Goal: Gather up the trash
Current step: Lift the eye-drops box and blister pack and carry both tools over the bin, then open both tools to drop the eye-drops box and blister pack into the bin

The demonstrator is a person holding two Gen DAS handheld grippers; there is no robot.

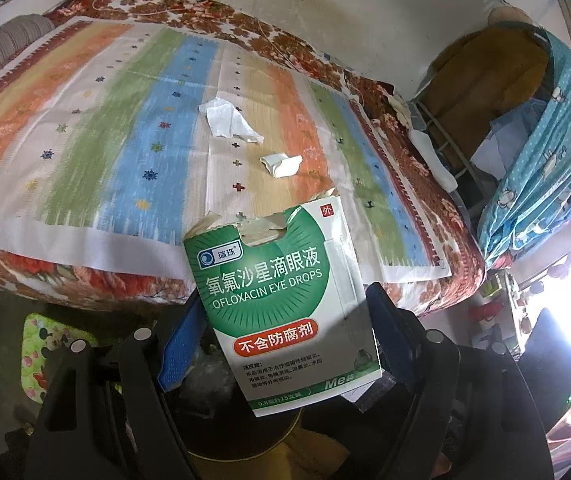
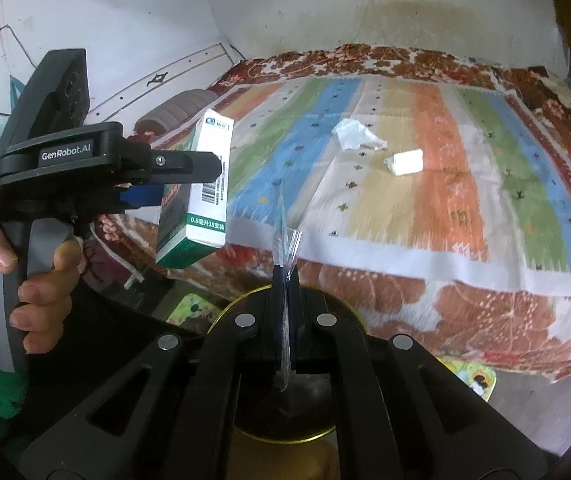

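Currently the left gripper [image 1: 285, 336], black with blue pads, is clamped on a torn green-and-white cardboard eye-drop box [image 1: 281, 304], holding it upright in the air just off the near edge of the bed. The right gripper [image 2: 285, 280] is pressed together on a thin strip of clear plastic wrapper [image 2: 287, 248]. Both sit above a round, gold-rimmed bin [image 2: 221, 312] on the floor, so the step in hand looks like dropping collected trash; the next move would call for parting the jaws over the bin opening. A bare hand [image 2: 25, 276] grips the left tool's handle, fingers on its trigger. Farther out, on the striped multicoloured bedspread [image 1: 125, 140], a crumpled white tissue [image 1: 227, 120] and a small white folded paper scrap [image 1: 281, 164] lie near each other, not yet picked up.
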